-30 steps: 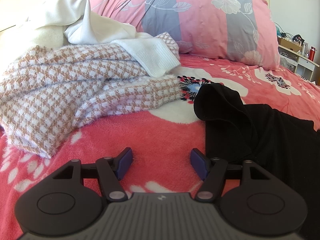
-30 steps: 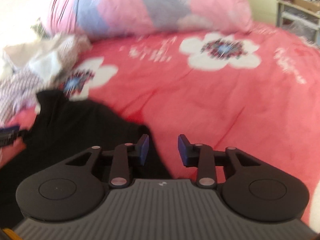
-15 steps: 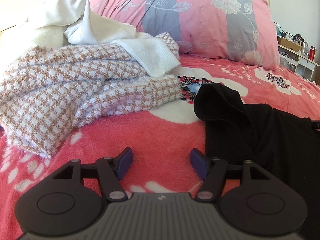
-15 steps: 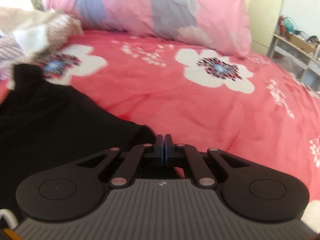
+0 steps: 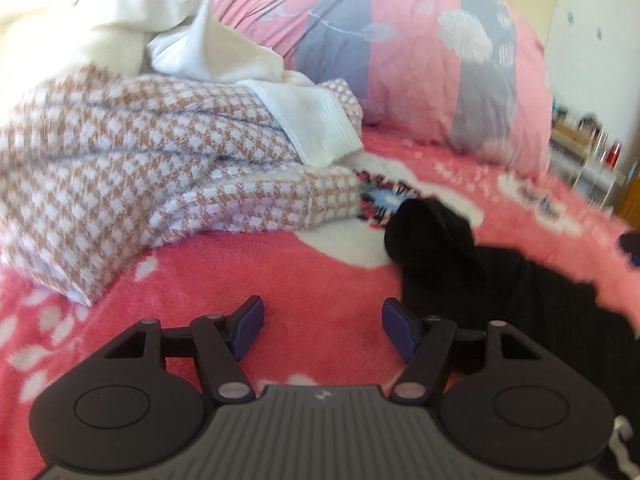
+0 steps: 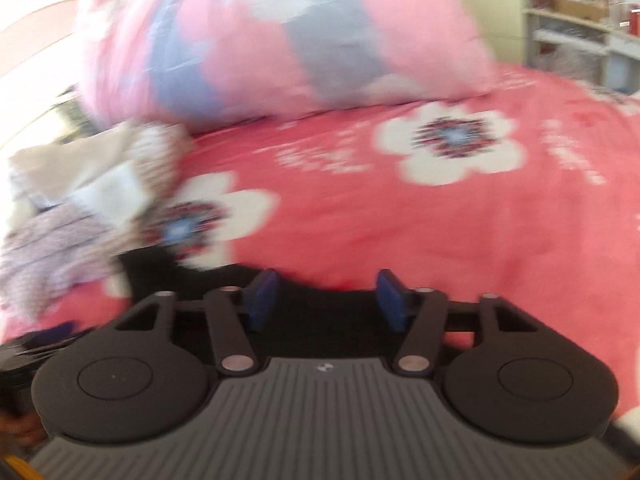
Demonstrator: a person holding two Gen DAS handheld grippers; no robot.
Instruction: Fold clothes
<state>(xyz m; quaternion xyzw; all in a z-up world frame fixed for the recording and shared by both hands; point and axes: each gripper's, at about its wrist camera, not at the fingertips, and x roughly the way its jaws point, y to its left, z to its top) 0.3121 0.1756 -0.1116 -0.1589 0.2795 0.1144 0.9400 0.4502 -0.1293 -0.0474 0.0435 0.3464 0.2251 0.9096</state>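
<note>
black garment (image 5: 500, 292) lies spread on the pink bed (image 5: 280, 280), between grabs by the look of it: right gripper (image 6: 326, 300) over it, jaws opening & empty, left gripper (image 5: 322, 326) apart & empty just beside its edge; next needs a fresh pinch on an edge.

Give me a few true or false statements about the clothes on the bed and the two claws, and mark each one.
1. The black garment lies on the red floral blanket. True.
2. The left claw is clamped on the checked garment. False: it is open, with only blanket between its pads.
3. A white garment lies on top of the checked one. True.
4. The right claw is shut. False: its jaws are opening, pressing on nothing, with black cloth behind them.
5. The big pillow is plain green. False: it is pink and grey.
</note>
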